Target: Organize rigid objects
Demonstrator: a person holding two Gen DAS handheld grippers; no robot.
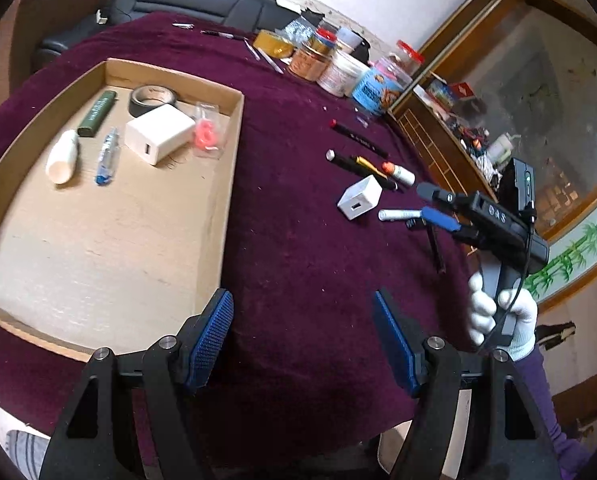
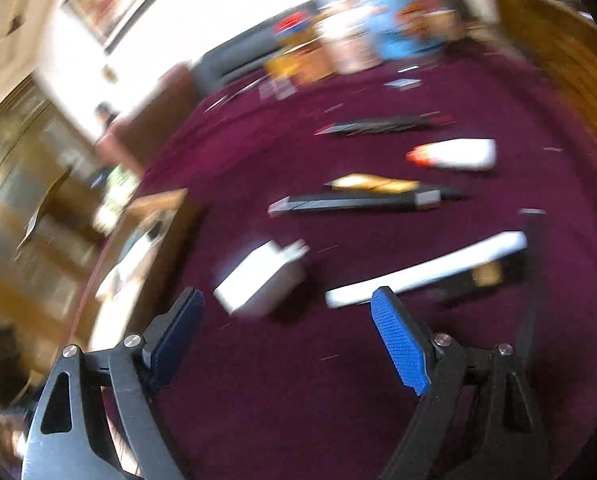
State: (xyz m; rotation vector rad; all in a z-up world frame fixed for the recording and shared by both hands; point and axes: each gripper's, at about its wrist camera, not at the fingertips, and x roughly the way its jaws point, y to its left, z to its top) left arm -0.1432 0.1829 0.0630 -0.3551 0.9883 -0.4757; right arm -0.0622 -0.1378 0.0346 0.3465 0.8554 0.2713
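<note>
A shallow cardboard tray (image 1: 234, 128) lies on the maroon cloth at left. It holds a white charger (image 1: 158, 133), a tape roll (image 1: 152, 99), a green tube (image 1: 97, 113), a white bottle (image 1: 62, 156) and a pen (image 1: 108, 156). Loose on the cloth lie a small white charger (image 1: 359, 197) (image 2: 260, 278), a white marker (image 1: 398, 214) (image 2: 426, 270), black pens (image 1: 358, 138) (image 2: 354, 202) and a white tube with an orange cap (image 1: 398, 173) (image 2: 452, 155). My left gripper (image 1: 303, 340) is open and empty above the cloth beside the tray. My right gripper (image 2: 288, 338) (image 1: 434, 204) is open and empty just short of the small charger and marker. The right wrist view is blurred.
Jars and tins (image 1: 338, 64) stand in a row at the table's far edge, with thin pens (image 1: 266, 56) near them. A wooden cabinet (image 1: 458, 128) stands at right and a black sofa (image 1: 194, 0) behind the table.
</note>
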